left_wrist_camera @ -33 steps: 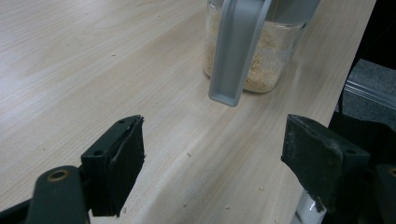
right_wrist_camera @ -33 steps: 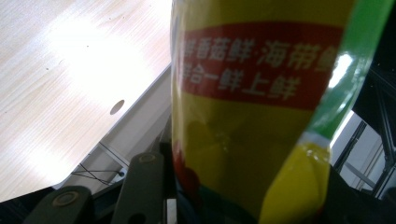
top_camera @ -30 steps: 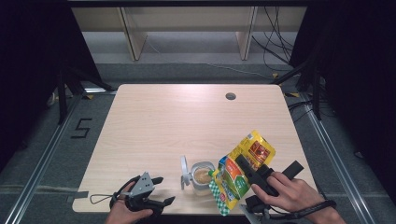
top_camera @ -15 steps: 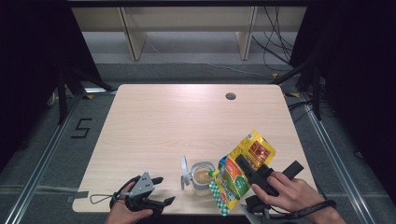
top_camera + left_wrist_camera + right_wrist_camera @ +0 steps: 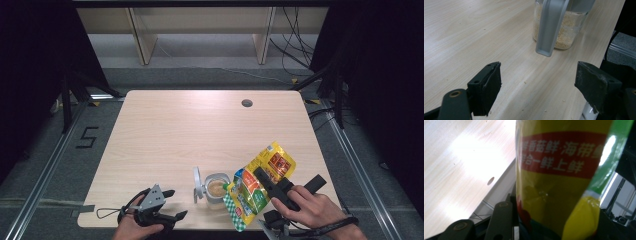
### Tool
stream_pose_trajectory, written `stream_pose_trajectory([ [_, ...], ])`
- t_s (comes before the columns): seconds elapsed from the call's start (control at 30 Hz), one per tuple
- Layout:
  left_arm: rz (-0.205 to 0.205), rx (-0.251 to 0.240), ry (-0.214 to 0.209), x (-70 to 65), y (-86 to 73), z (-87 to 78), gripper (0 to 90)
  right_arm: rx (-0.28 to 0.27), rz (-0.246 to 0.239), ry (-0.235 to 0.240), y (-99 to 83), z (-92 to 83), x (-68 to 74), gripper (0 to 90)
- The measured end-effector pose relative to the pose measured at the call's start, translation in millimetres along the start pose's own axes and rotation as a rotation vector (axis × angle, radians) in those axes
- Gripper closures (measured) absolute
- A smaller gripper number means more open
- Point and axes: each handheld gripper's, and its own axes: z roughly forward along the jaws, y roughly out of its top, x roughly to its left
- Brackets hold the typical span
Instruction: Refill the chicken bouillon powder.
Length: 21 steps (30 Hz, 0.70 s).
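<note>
My left gripper (image 5: 167,204): it sits at the near left edge of the table (image 5: 200,125), resting low with my hand behind it. Its jaws stand wide apart with nothing between them; in the left gripper view I see bare wood in the gap.

Glass jar (image 5: 216,189): it stands upright on the table near the front edge, to the right of my left gripper and apart from it. It is open and holds pale, crumbly grains (image 5: 564,30).

Jar lid (image 5: 197,183): a grey hinged lid, swung open and standing up on the jar's left side. In the left gripper view it hangs down in front of the glass.

Pouch (image 5: 260,182): a yellow and green pouch with a red label, held tilted, its lower end just over the jar's right rim and its upper end raised to the right.

My right gripper (image 5: 267,181): my jaws are clamped across the pouch's middle. In the right gripper view the pouch rises between them.
</note>
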Motion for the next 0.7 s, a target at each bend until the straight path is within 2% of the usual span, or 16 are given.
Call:
stream_pose_trajectory([
  [0.03,0.001,-0.002,0.0,0.0,-0.2,0.1,20.6,-0.004,0.02,-0.011,-0.7,-0.1,1.9,63.8],
  [0.1,0.001,-0.002,0.0,0.0,-0.2,0.1,20.7,0.0,0.02,0.021,-1.3,-0.2,1.8,63.9],
  [0.13,0.006,0.006,0.0,0.9,-0.1,0.1,20.6,0.001,0.033,0.021,-1.7,-0.5,3.6,63.9],
  [0.2,0.03,0.015,-0.004,2.1,0.8,-0.7,20.6,-0.004,0.039,0.037,-1.9,-0.2,4.6,64.0],
  [0.3,0.036,0.025,-0.003,2.2,1.1,-0.7,20.6,-0.003,0.055,0.036,-1.5,0.3,7.5,64.1],
  [0.33,0.046,0.035,0.0,2.8,1.2,-1.1,20.6,0.006,0.077,0.034,-1.2,-0.2,9.3,64.2],
  [0.37,0.045,0.033,-0.001,2.8,1.2,-1.1,20.6,-0.006,0.056,0.031,-1.6,0.7,8.2,64.2],
  [0.4,0.044,0.033,-0.001,3.0,1.1,-1.3,20.6,0.002,0.091,0.037,-0.6,0.3,10.4,64.2],
  [0.5,0.038,0.029,-0.004,3.5,1.0,-1.6,20.6,0.005,0.117,0.042,-0.5,0.0,13.2,64.2],
  [0.53,0.007,0.015,-0.001,1.8,0.1,-0.8,20.6,0.002,0.131,0.036,-0.6,-0.2,14.8,64.2],
  [0.57,-0.011,0.0,-0.005,0.5,-0.2,0.0,20.6,-0.011,0.15,-0.014,-1.0,0.0,18.5,64.3],
  [0.6,-0.009,0.009,-0.01,0.9,0.1,-0.4,20.6,-0.01,0.148,-0.014,-1.2,-0.5,19.3,64.3],
  [0.63,0.02,0.035,0.0,3.0,0.5,-1.6,20.6,-0.011,0.155,-0.017,-0.9,-0.8,20.2,64.3],
  [0.67,0.023,0.033,-0.001,2.9,0.5,-1.5,20.6,-0.012,0.166,-0.023,-0.9,-1.4,21.0,64.4],
  [0.7,0.039,0.033,-0.003,3.6,1.0,-1.5,20.6,-0.006,0.198,-0.019,-0.3,-1.9,21.7,64.4],
])
